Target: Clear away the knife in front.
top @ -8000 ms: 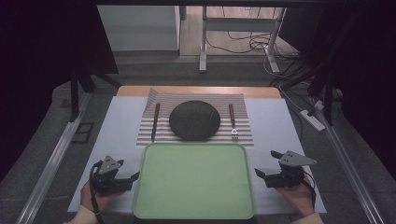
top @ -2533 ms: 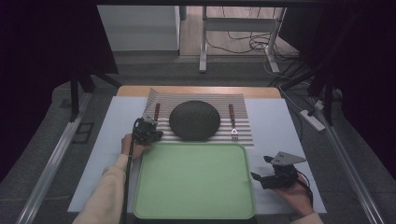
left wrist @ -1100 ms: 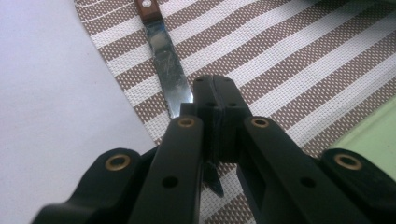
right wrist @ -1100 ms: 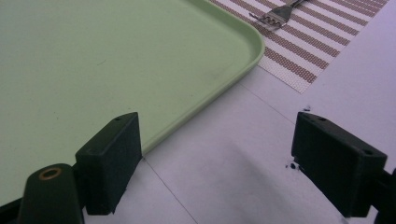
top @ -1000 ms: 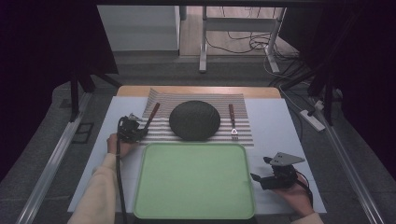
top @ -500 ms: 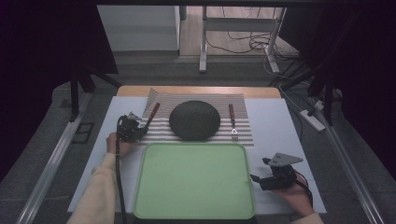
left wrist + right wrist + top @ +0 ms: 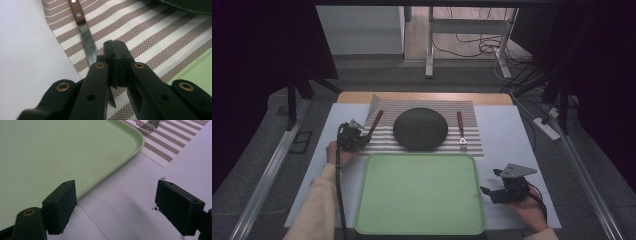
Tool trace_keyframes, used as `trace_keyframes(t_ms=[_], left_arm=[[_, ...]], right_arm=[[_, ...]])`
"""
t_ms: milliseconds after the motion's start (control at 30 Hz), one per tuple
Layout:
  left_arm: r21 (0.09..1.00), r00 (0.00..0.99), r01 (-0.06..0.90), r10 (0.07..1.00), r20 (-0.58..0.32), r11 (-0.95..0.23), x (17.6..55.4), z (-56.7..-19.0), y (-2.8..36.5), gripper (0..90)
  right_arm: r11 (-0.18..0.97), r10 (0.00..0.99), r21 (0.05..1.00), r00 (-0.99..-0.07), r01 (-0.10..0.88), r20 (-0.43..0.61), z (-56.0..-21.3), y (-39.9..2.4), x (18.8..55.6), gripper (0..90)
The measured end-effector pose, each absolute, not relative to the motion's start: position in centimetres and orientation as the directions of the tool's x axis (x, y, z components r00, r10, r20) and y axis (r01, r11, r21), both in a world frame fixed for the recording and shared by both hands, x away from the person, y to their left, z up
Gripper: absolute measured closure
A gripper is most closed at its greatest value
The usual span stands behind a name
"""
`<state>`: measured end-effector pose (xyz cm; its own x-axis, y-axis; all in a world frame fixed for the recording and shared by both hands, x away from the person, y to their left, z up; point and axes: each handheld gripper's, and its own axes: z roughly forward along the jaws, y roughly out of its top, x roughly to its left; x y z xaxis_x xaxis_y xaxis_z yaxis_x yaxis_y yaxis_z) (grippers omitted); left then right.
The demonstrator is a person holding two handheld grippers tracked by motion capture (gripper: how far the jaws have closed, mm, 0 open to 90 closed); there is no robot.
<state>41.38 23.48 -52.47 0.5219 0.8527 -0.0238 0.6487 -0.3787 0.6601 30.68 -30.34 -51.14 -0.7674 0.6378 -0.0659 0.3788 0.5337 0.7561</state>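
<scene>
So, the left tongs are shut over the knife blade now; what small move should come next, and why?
Probably open the left tongs and set them around the knife. Their pads meet with nothing between them, while the blade runs beneath the left jaw on the striped mat, so the knife seems not gripped yet.

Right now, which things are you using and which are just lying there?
In use: left gripper, jaws closed over the knife blade; knife on the striped mat.
Lying about: dark plate, fork, green tray, right gripper.
</scene>
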Motion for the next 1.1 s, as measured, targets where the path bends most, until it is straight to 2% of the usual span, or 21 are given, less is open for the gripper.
trace_keyframes(t_ms=[133, 1100], left_arm=[[0.661, 0.524, 0.646, 0.851, -0.022, -0.381, 41.4, -52.4, 23.4, 88.5], [0.697, 0.525, 0.613, 0.851, -0.006, -0.373, 42.0, -50.9, 23.4, 88.6]], right_arm=[[0.521, 0.638, 0.774, -0.766, 0.360, -0.073, -50.9, -30.4, 30.6, 14.4], [0.529, 0.650, 0.758, -0.756, 0.381, -0.073, -51.1, -30.4, 30.7, 14.8]])
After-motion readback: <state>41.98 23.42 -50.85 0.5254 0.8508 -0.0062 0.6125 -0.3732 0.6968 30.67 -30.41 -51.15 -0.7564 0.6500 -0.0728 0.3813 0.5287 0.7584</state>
